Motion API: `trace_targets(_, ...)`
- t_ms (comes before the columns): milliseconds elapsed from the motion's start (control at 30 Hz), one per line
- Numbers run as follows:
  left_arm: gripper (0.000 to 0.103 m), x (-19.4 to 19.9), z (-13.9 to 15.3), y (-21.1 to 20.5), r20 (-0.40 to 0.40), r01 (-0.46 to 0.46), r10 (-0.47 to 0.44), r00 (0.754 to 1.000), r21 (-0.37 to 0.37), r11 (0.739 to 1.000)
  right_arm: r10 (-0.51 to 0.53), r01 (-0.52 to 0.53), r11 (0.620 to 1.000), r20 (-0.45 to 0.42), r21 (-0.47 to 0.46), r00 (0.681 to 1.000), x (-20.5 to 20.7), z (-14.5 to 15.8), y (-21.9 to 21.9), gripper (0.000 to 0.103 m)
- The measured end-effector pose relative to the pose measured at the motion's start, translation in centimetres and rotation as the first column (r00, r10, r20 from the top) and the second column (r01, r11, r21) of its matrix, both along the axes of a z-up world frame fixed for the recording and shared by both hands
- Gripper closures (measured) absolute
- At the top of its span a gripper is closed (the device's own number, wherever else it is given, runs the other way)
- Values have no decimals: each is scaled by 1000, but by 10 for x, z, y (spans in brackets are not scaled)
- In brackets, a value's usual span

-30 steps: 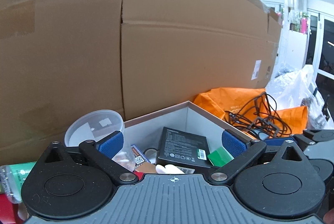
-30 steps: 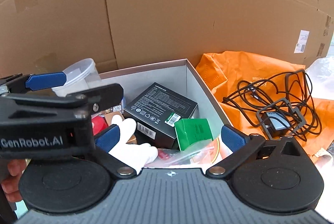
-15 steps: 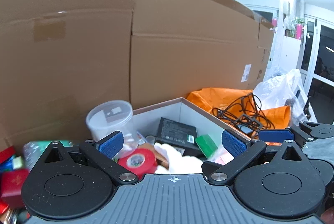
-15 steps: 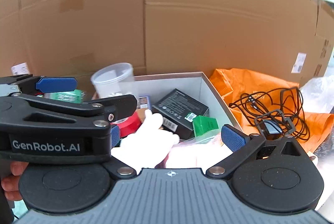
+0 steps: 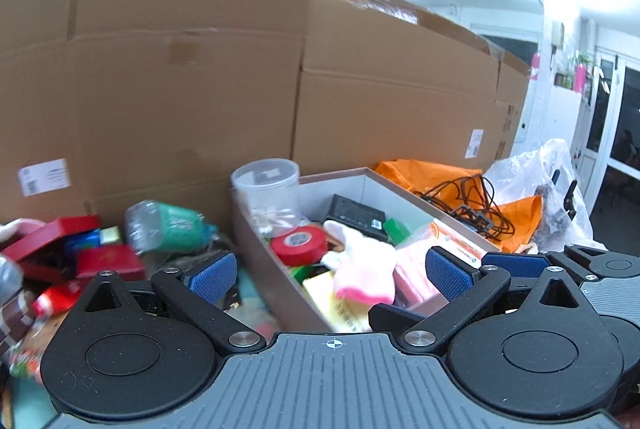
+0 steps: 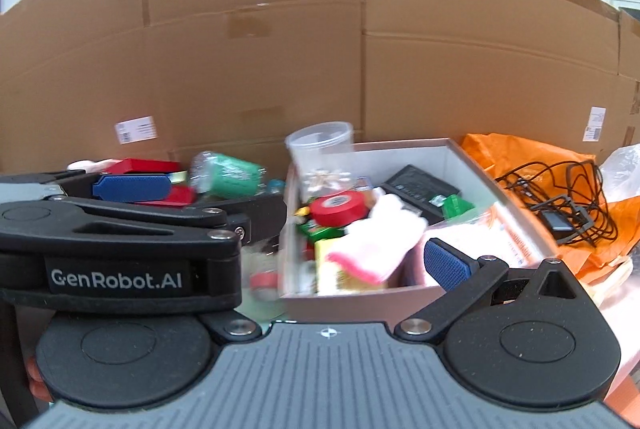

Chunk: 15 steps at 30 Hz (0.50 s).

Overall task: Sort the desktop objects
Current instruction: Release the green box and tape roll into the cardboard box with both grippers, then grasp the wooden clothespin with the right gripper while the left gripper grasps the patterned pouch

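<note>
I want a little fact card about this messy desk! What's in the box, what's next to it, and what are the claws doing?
Box: pale open cardboard box, nearly full
Inside: red tape roll, white and pink glove, flat black carton, clear plastic tub
Left of box: green-labelled bottle lying down, red cases
Right of box: black cables on orange bag
Left claw: open, empty
Right claw: open, empty

Storage or stockroom area: tall cardboard cartons (image 5: 180,89) fill the background, glazed doors (image 5: 612,133) at far right, cluttered bench (image 6: 624,293) in the foreground.
</note>
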State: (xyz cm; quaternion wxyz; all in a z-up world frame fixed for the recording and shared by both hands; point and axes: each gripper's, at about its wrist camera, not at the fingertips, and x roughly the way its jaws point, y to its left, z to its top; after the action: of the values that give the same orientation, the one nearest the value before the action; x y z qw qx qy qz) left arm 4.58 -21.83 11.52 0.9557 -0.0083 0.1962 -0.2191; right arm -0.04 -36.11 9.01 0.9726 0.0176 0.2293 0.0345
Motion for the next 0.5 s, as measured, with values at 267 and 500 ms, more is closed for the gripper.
trace_targets(267,0,-57,-31,77,-17,-103,102,995,-40,994,129,-129,991,-4,18,992,-37,-26,70,0)
trace_targets(500,0,-83,-86,162,-113,-259,249,962,-82,962,260,-260,966,-48,15,964,-42,-76,152,0)
